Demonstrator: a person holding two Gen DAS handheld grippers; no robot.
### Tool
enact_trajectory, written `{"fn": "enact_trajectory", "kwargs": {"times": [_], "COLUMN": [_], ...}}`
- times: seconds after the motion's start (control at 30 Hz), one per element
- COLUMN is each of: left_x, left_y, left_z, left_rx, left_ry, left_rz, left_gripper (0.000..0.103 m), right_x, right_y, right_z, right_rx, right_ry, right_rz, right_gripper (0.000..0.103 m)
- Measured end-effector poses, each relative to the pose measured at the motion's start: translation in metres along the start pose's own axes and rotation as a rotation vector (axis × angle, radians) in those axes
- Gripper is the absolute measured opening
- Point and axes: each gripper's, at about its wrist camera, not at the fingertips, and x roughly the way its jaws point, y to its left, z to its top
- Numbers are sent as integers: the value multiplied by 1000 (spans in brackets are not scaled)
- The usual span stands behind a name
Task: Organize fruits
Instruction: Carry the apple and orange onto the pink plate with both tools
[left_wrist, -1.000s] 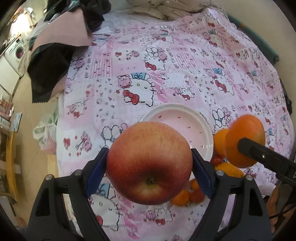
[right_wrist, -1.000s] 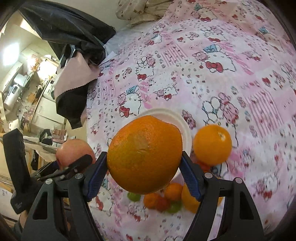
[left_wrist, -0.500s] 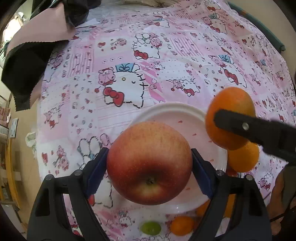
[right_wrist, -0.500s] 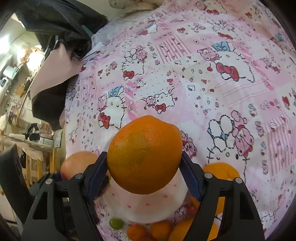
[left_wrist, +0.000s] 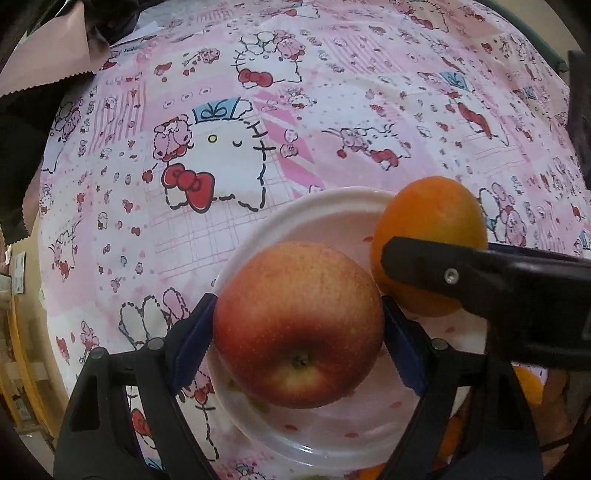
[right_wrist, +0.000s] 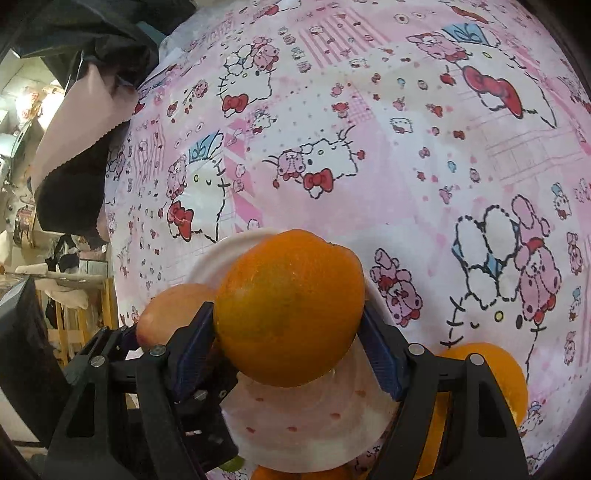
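My left gripper (left_wrist: 297, 332) is shut on a red apple (left_wrist: 297, 323) and holds it just over the near part of a white plate (left_wrist: 325, 439). My right gripper (right_wrist: 289, 328) is shut on a large orange (right_wrist: 290, 312) and holds it over the same plate (right_wrist: 314, 435), right beside the apple (right_wrist: 173, 310). The held orange (left_wrist: 428, 236) and a right finger (left_wrist: 461, 275) show at the right of the left wrist view. The plate lies on a pink cartoon-print bedsheet (left_wrist: 332, 110).
Another orange (right_wrist: 484, 384) lies on the sheet right of the plate. Small orange and green fruits peek out below the plate (right_wrist: 269, 472). A black and pink cloth (right_wrist: 70, 147) hangs at the bed's left edge, with floor and furniture beyond.
Both grippers have moved forward and down over the plate, closing in on each other. The apple and the held orange now sit side by side above the plate.
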Motion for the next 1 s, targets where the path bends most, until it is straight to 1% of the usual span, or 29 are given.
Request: {"fn": "enact_trajectory", "kwargs": {"times": [0.17,0.33,0.43,0.53,0.57,0.63,0.73,0.9,1.0], "left_x": [1,2,2,3,4,3,1,-4,-14], "left_y": [0,6,5,1,-4,-8,-8,-13,-13], "left_z": [-1,0,0,-3,-4,-7,-8,-9,-8], "left_rx": [12,-20,-5,29,54,72,72,101,105], "left_ry": [-22,-23,-21,-11,-2,-2,-10,-10,-42], "left_rz": [-3,-28,-26,-7,8,24,33,47,46], "left_gripper": [83,83,83,83,83,83,83,83,84], "right_x": [0,1,1,1,1,-3,-10,-9,-5], "right_y": [-3,-6,-2,5,4,1,-1,1,1], "right_z": [1,3,1,0,0,1,4,2,1], "right_rx": [13,31,13,-16,-12,2,6,-5,-4], "right_ry": [-5,-15,-14,-16,-17,-27,-34,-26,-9], "right_rz": [3,31,8,-23,-22,3,36,5,0], "right_gripper": [78,78,78,80,80,81,81,82,82]}}
